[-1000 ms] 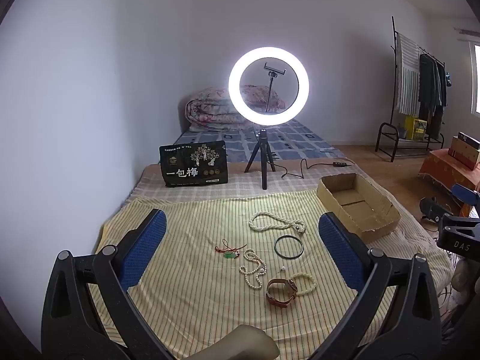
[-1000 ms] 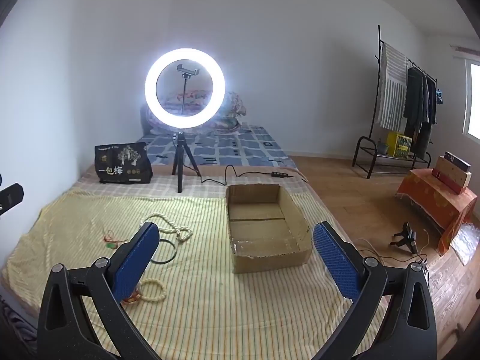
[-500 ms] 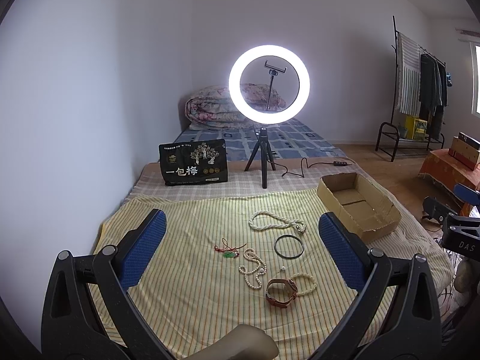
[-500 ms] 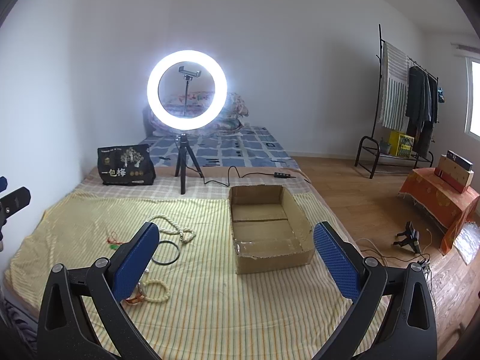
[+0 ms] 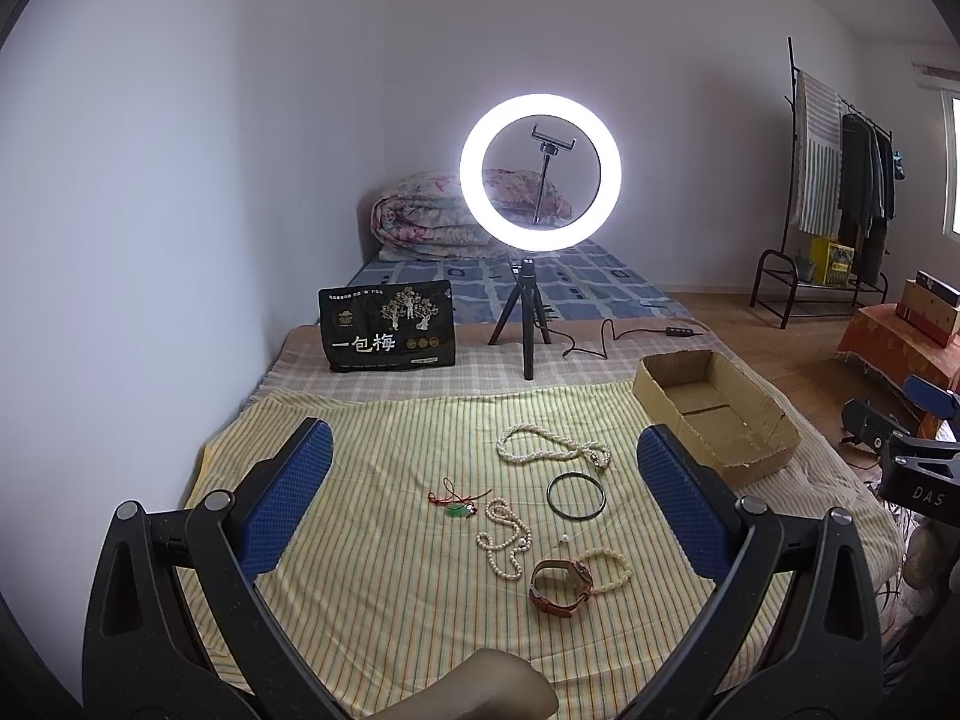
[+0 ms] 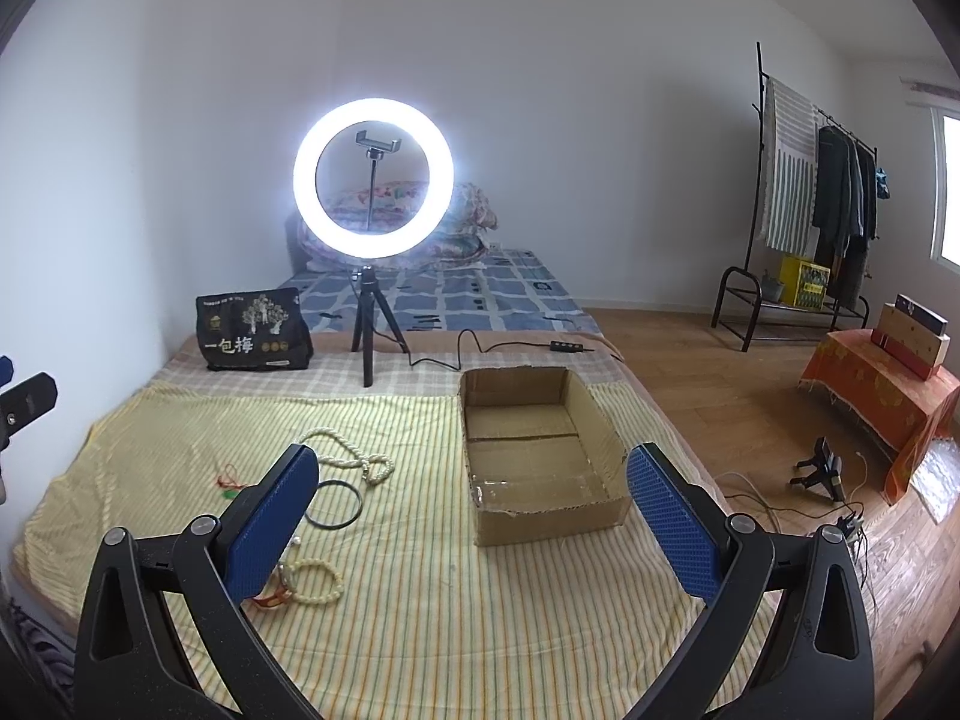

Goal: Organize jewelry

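A: Jaws first: the left gripper [image 5: 480, 498] is spread wide with nothing between its blue pads, and the right gripper [image 6: 471, 516] is spread just as wide, also holding nothing

B: And the jewelry?

A: All of it lies on the yellow striped cloth [image 5: 372, 588], ahead of the left jaws and framed between them. Nearest is the brown leather watch [image 5: 561, 587], touching a cream bead bracelet [image 5: 609, 567] on its right. Beyond them lie a small pearl necklace [image 5: 503, 537], a red cord with a green pendant [image 5: 456, 501] and a black bangle [image 5: 576, 495]. Farthest is the long pearl necklace [image 5: 549, 449], toward the far edge of the cloth

B: Does the right view show the same?

A: Only part. Its left finger [image 6: 270, 531] covers the watch and the small necklace; the bead bracelet [image 6: 315, 581], the bangle [image 6: 333, 501] and the long pearls [image 6: 354, 456] show beside that finger, to the left of the jaw gap. Between the right jaws sits the open cardboard box [image 6: 540, 516], near the right edge of the cloth, and this view looks down into it. The left view catches the box [image 5: 714, 420] only past its own right finger

B: Around that?

A: A lit ring light [image 5: 540, 171] on a tripod and a black printed bag [image 5: 387, 324] stand beyond the cloth's far edge
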Tool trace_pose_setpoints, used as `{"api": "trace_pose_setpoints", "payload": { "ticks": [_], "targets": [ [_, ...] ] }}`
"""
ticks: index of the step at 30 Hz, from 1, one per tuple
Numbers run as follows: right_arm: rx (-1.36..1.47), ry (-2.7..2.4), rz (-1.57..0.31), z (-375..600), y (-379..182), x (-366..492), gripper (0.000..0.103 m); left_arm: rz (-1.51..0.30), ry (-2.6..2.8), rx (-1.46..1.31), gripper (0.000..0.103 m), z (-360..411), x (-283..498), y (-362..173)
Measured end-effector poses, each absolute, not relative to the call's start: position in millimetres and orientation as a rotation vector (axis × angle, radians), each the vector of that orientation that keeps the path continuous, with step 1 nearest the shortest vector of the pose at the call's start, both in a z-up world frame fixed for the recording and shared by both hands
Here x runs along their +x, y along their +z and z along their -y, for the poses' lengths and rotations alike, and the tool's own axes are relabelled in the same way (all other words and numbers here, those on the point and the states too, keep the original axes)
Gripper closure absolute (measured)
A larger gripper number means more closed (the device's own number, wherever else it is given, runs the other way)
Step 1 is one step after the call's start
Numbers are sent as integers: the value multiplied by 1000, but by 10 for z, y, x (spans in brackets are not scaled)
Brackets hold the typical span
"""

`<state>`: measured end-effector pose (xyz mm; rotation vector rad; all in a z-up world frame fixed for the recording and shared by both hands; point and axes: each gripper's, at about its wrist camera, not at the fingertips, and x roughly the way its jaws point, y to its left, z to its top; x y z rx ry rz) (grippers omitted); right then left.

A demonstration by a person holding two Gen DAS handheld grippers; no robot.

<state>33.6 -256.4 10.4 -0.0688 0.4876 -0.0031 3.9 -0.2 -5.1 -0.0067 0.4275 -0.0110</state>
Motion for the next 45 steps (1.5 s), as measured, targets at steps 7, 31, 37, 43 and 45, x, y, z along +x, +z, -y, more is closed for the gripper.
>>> {"api": "trace_pose_setpoints", "payload": {
  "ticks": [7, 31, 37, 43, 45],
  "targets": [
    [-65, 0, -489, 2559, 93, 333, 1, -427, -12, -9, 0, 5, 33, -42],
    [-66, 0, -491, 2556, 84, 336, 1, -431, -13, -13, 0, 36, 27, -48],
    [-69, 1, -498, 2551, 62, 342, 1, -432, -12, -13, 0, 47, 18, -66],
    [-74, 2, -502, 2534, 41, 352, 1, -438, -12, -10, 0, 49, 12, -117],
    [-73, 2, -507, 2542, 40, 353, 1, -446, -9, -10, 0, 38, 28, -141]
  ]
}}
